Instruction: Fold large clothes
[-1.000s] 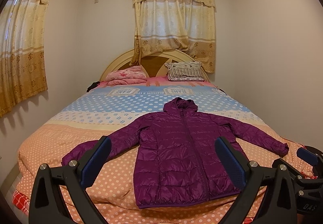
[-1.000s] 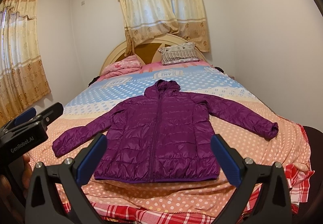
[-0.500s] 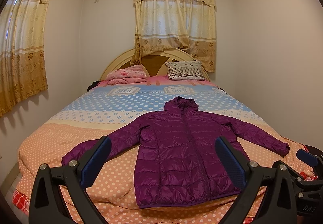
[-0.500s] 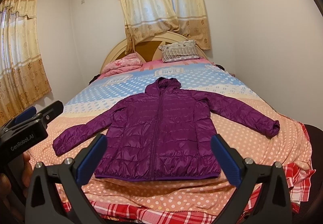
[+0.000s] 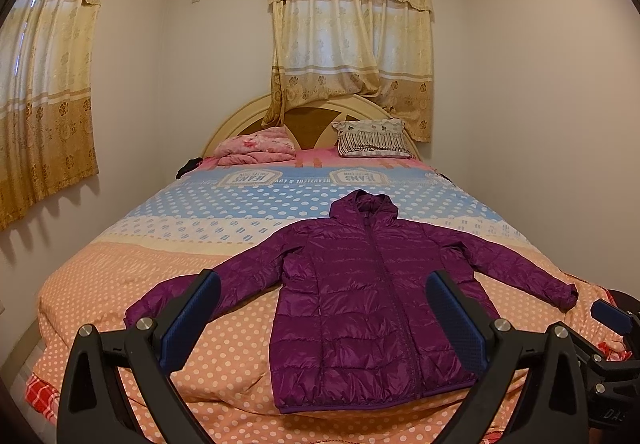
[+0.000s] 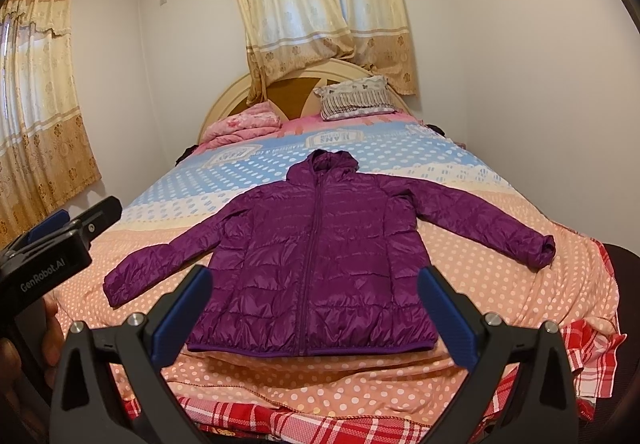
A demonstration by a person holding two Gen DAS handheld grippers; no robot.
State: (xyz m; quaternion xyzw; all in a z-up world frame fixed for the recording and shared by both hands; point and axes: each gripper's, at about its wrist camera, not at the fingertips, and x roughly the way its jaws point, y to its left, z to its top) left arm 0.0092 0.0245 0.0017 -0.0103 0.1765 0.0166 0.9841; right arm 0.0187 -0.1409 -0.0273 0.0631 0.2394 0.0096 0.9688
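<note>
A purple hooded puffer jacket (image 5: 360, 296) lies flat and zipped on the bed, front up, both sleeves spread out; it also shows in the right wrist view (image 6: 316, 264). My left gripper (image 5: 324, 320) is open and empty, held in the air before the bed's foot, short of the jacket's hem. My right gripper (image 6: 314, 316) is open and empty, also short of the hem. The left gripper shows at the left edge of the right wrist view (image 6: 60, 240), and the right one at the right edge of the left wrist view (image 5: 612, 320).
The bed (image 5: 120, 284) has a polka-dot cover, orange near me and blue farther back. A pink folded blanket (image 5: 256, 148) and a striped pillow (image 5: 372, 136) lie at the headboard. A red plaid sheet (image 6: 256, 424) hangs at the foot. Walls stand close on both sides.
Both grippers have drifted slightly nearer the bed, with the views tilting a little. The jacket has not moved and both grippers stay open.
</note>
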